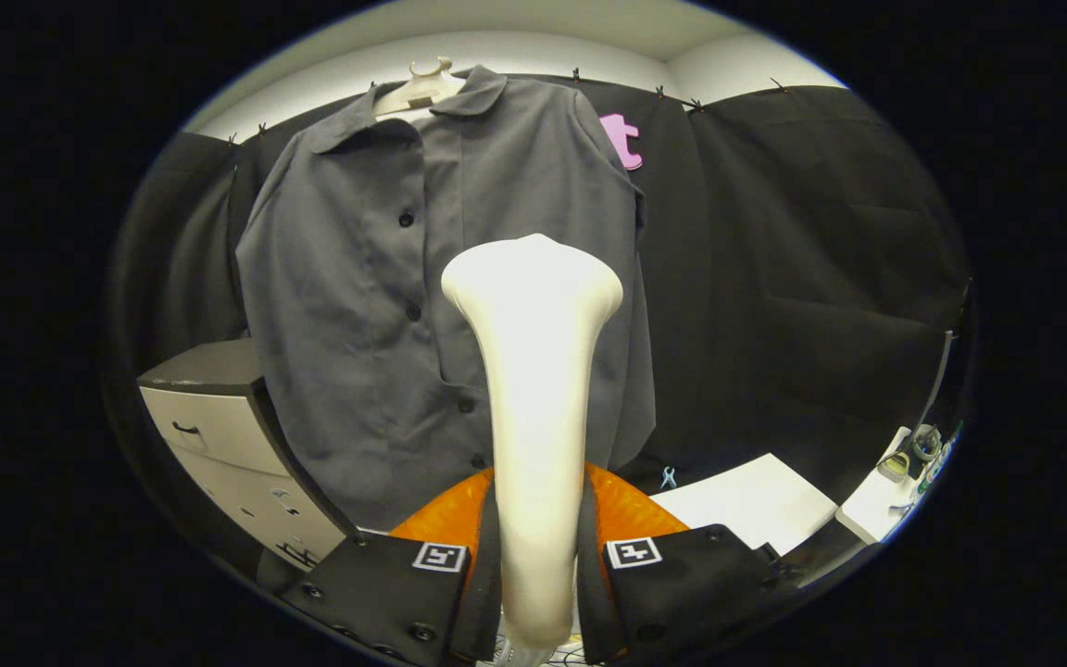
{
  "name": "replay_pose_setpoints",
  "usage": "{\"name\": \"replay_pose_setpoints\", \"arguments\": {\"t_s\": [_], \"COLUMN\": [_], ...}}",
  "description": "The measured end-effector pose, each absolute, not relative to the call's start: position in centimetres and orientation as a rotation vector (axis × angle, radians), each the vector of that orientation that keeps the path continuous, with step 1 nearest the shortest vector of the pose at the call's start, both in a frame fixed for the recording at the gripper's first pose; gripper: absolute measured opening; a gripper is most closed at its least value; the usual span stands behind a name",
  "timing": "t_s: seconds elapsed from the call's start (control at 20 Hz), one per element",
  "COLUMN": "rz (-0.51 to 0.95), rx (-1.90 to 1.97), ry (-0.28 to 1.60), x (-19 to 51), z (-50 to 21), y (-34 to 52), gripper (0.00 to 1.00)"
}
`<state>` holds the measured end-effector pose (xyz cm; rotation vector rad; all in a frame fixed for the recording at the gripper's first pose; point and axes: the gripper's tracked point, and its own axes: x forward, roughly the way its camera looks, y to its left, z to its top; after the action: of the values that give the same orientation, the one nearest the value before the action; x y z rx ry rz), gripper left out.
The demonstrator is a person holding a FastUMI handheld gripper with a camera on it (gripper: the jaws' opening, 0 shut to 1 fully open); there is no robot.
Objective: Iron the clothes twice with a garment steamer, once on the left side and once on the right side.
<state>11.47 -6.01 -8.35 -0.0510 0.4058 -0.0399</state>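
At the lower left of the frame I see a drawer cabinet (pixel 219 435) standing beside the hem of the grey shirt (pixel 357 306), which hangs buttoned on a hanger form (pixel 422 83) across the upper left and centre, its collar near the top. In the centre my gripper (pixel 538 556) has its jaws pinching the handle of the garment steamer (pixel 533 371), one finger pressed to each side, and the steamer's wide head rises in front of the shirt's button line, just right of the placket. I cannot tell whether the head touches the cloth or stands off it. My judgement is that a pass is in hand or about to start; to do it well I would keep the head flat to the fabric, pick one side panel, and travel slowly along it without drifting over the buttons, holding the grip firm so the steamer does not twist. To the lower right lies a white sheet (pixel 756 505) on the floor, with a small table edge (pixel 876 509) beyond it carrying small items.
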Motion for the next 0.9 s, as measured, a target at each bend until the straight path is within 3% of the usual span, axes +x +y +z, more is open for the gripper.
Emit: {"name": "replay_pose_setpoints", "arguments": {"t_s": [0.55, 0.9], "rz": [0.024, 0.062], "rx": [-0.069, -0.087], "ry": [0.242, 0.189], "x": [6.3, 2.1], "z": [1.6, 4.0], "y": [-1.5, 2.0], "gripper": [0.41, 0.41]}}
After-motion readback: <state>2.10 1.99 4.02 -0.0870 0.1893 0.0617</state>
